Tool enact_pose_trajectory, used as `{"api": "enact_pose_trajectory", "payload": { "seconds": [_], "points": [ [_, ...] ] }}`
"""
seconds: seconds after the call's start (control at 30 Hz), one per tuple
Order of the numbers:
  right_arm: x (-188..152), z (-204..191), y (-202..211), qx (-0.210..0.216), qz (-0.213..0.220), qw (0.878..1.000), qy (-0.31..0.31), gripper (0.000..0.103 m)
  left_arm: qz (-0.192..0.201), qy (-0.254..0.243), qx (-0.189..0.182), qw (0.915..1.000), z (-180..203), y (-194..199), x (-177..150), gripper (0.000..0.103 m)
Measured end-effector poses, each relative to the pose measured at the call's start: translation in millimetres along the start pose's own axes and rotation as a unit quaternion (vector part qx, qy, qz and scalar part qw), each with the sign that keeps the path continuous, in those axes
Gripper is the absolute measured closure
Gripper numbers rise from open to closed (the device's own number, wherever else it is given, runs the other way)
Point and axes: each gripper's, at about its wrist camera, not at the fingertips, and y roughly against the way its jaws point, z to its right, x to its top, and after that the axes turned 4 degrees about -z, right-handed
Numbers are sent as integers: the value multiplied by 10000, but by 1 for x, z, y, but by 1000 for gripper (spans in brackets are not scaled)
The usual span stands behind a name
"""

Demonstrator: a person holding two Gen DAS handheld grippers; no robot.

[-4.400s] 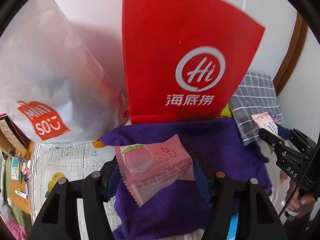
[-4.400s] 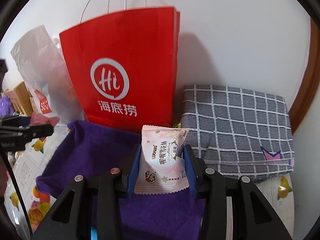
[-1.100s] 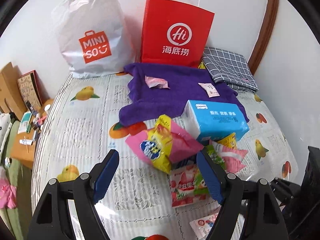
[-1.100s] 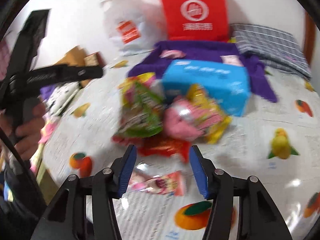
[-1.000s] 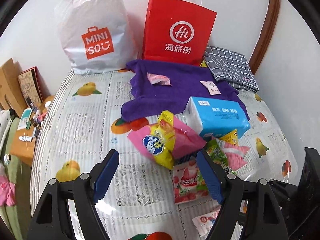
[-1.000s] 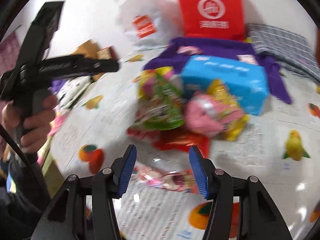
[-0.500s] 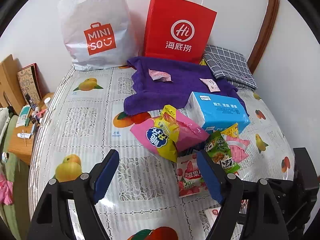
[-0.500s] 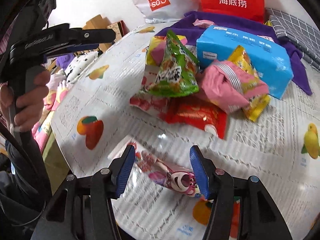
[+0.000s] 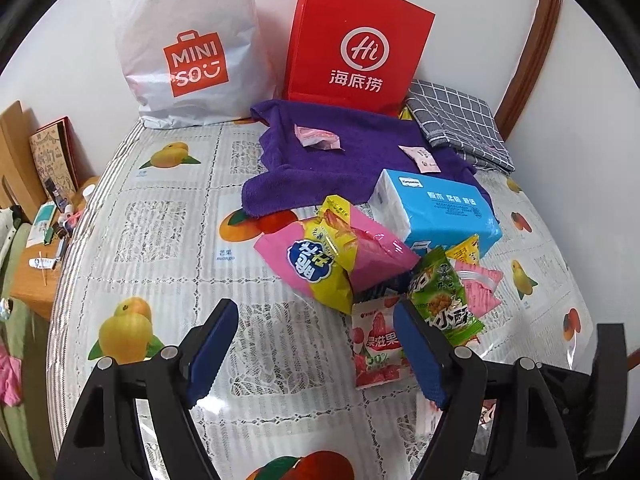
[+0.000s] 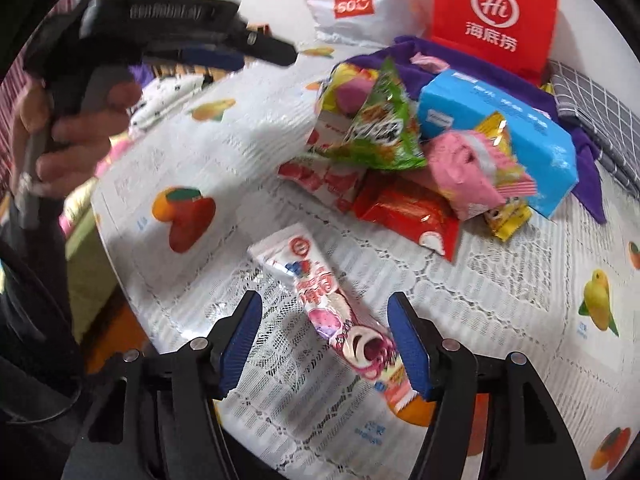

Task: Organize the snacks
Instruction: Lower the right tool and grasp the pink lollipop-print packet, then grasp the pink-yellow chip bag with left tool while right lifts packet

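Note:
My left gripper (image 9: 314, 354) hangs open above the fruit-print tablecloth (image 9: 168, 240), with nothing between its fingers. A red jelly pack (image 9: 376, 344) lies just inside its right finger. Behind that is a snack pile: a pink and yellow bag (image 9: 332, 256), a green bag (image 9: 444, 300) and a blue tissue pack (image 9: 436, 212). Two small packets (image 9: 318, 138) rest on the purple towel (image 9: 360, 168). My right gripper (image 10: 324, 344) is opening, low over a long pink and white packet (image 10: 320, 288) that lies flat between its jaws, untouched by the pads.
A white MINISO bag (image 9: 188, 48) and a red paper bag (image 9: 356, 44) stand against the back wall, with a grey checked cloth (image 9: 460, 128) to their right. A cluttered wooden side table (image 9: 40, 264) borders the left edge. A hand (image 10: 76, 128) holds the left gripper's handle.
Both grippers held small packets over the purple towel; those now lie on it. In the last second the right gripper sank over the long pink packet, rolled, and widened. The left barely moved.

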Motion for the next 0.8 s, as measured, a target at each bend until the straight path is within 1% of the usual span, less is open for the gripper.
{"api": "enact_pose_trajectory", "payload": {
  "seconds": [0.07,0.1,0.13,0.2,0.3,0.4,0.5,0.67,0.8],
  "points": [
    [-1,-4,-5,-122,1,9999,108,49,8,36,18,10000,-3,0,-1,25],
    [-2,-6,-5,-253,62,9995,179,60,8,54,22,10000,-4,0,-1,25],
    [-4,-8,-3,-305,152,9991,240,75,10,76,24,10000,-5,0,-2,25],
    [-6,-8,-1,-366,229,9987,254,80,7,122,28,9999,-8,-1,-3,25],
    [-11,-4,6,-656,435,9967,185,81,3,190,-30,9998,-12,-6,-4,25],
    [-19,8,16,-725,587,9956,2,81,-21,285,-124,9995,-12,-13,-3,25],
    [-28,25,26,-823,723,9935,-318,81,-64,326,-212,9992,-9,-22,0,25],
    [-41,65,38,-1100,860,9856,-951,81,-141,325,-241,9991,-2,-38,9,25],
    [-45,100,41,-1292,904,9759,-1512,81,-73,557,-508,9971,-4,-47,19,25]
  ]
}}
